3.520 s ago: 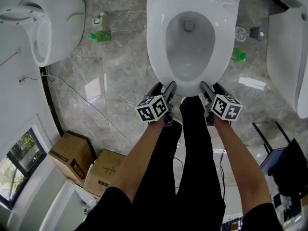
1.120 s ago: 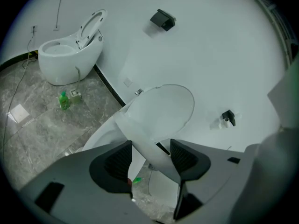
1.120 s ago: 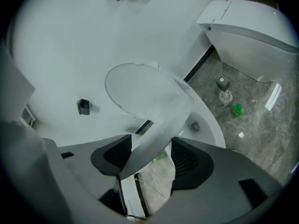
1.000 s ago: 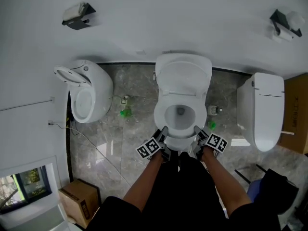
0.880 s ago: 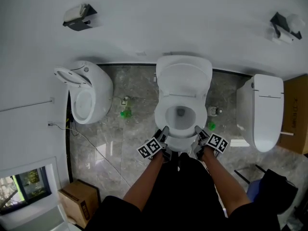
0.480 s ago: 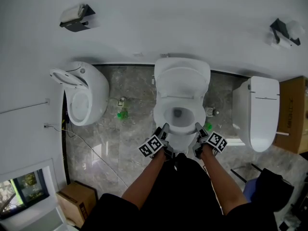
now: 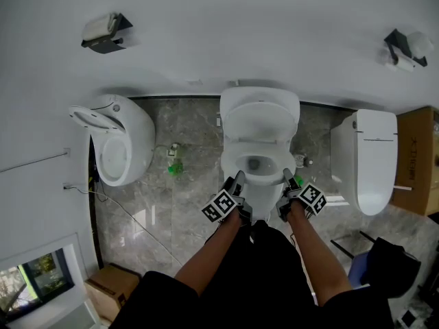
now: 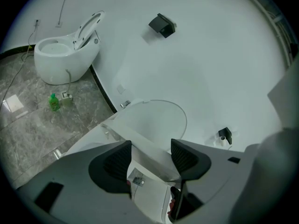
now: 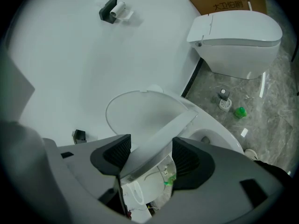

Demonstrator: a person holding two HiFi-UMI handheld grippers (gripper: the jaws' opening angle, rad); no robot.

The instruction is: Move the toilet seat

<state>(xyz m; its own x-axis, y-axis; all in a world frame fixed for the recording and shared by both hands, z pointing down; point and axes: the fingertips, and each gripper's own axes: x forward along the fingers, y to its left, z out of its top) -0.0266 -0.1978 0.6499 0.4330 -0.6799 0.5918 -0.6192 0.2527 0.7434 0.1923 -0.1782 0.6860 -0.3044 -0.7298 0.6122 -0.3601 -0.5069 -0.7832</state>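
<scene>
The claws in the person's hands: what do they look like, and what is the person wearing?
The left claw and right claw each have a grey plastic body, two dark ribbed pads and a white cube printed with black square markers. The person wears black short sleeves and black trousers.

The toilet seat [image 7: 230,157] is a white oval ring with a smooth, glossy surface, and it belongs to the middle toilet standing at the wall. It is not lying flat: its front edge is lifted from the bowl [image 7: 259,164], so the ring is tilted upward toward the open lid [image 7: 259,118] behind it. The front edge passes between the jaws of the left hand-held gripper [image 7: 238,182] and the right hand-held gripper [image 7: 288,180], one at each front corner, and both pairs of jaws close on it.
</scene>
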